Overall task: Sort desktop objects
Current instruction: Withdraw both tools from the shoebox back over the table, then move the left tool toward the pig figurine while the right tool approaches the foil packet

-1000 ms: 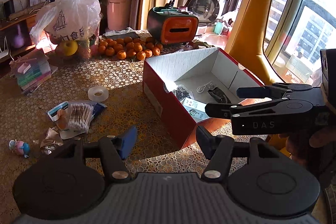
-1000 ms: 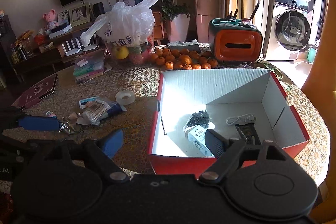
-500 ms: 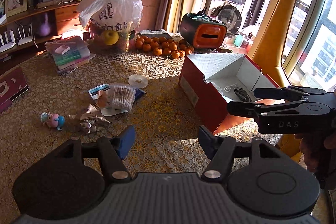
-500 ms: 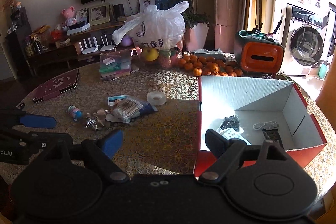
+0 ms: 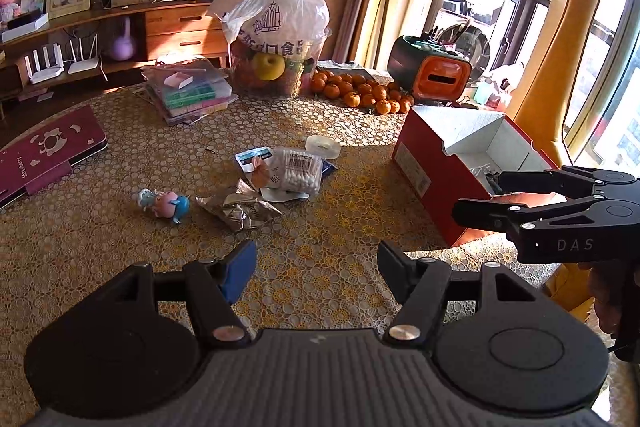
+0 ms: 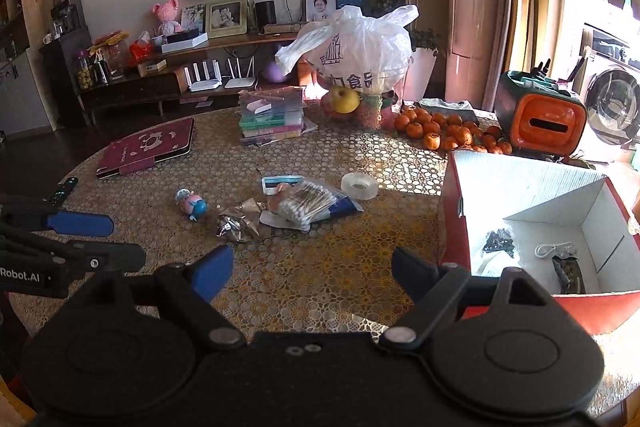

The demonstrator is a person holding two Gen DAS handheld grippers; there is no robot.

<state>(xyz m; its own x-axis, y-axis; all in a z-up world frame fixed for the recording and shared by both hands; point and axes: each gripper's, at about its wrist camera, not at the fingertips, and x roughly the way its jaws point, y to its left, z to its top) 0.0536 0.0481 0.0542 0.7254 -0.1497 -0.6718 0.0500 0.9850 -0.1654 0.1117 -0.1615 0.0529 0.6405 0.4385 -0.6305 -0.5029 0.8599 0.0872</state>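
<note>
The loose things left to sort are gathered at the middle of the worktop (image 5: 100,247): a bag of cotton swabs (image 5: 294,171), a crumpled foil wrapper (image 5: 240,209), a small toy figure (image 5: 162,203) and a tape roll (image 5: 322,146). The red box (image 6: 452,211) is seen at right, already holding a few items. The wrapper lies just ahead of the left hand-held gripper (image 5: 316,263), judged nearer than the right hand-held gripper (image 6: 312,267). Both are held open and empty.
</note>
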